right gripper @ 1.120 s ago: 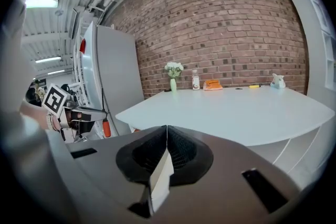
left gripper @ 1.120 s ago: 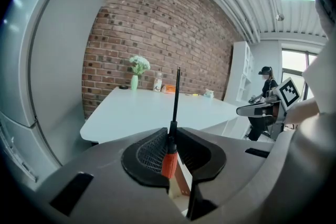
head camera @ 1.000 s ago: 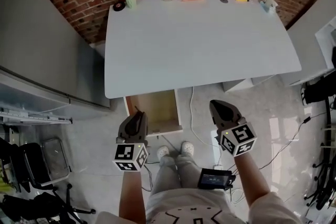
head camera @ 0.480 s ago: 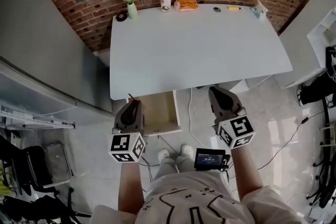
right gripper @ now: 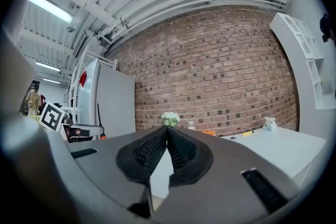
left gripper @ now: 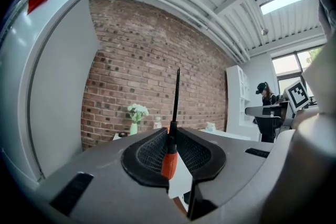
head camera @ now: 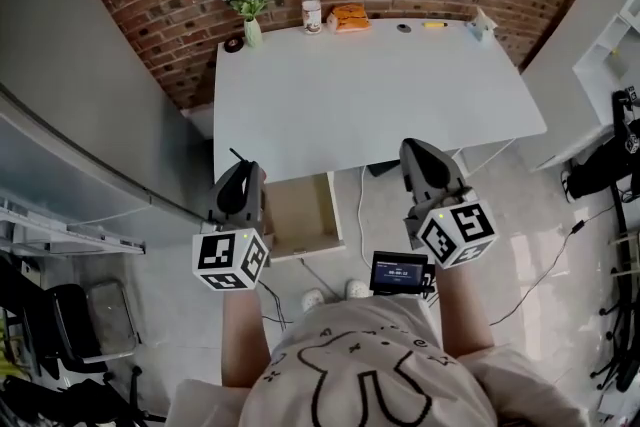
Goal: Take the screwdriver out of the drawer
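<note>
Two claws are raised in front of you. Your left claw [left gripper: 175, 139] is clamped on the screwdriver [left gripper: 169, 157]: the orange handle is pinched between the jaws, and the thin dark shaft sticks out past the tips. In the head view that claw is just left of the open drawer [head camera: 305, 215], with the screwdriver outside it. Your right claw [right gripper: 167, 136] is closed with nothing between its jaws, off to the right of the drawer and apart from it. The drawer juts out from under the near edge of the white surface [head camera: 370, 95]; a vase of flowers [head camera: 250, 0] stands well beyond the drawer, at the far edge
</note>
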Demonstrator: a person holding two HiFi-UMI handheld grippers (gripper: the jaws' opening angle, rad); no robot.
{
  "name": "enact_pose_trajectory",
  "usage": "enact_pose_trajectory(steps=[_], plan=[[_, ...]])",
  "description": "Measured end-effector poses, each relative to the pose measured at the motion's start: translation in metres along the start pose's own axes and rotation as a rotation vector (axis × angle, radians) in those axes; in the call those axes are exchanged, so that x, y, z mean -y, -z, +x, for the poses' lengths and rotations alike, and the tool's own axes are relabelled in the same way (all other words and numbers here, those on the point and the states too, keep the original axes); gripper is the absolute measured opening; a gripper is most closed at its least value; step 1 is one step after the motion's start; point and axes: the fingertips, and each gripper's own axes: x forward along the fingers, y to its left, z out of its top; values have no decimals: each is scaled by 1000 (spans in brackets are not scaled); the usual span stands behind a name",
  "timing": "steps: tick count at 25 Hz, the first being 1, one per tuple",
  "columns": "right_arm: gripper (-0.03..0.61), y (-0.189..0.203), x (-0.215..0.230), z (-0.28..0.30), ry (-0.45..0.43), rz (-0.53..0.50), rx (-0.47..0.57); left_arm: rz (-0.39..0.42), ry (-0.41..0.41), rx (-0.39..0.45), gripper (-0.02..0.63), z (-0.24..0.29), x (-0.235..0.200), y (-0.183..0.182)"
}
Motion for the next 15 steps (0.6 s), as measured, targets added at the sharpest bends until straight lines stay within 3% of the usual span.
enact_pose_trajectory(steps=[8,15], plan=[[20,-19,4,-10,26,-14,44,6,-12,65,60,-11,-7,-32],[20,-21,2,-11,22,-38,44,62,-7,73,60,-12,-3,-41]])
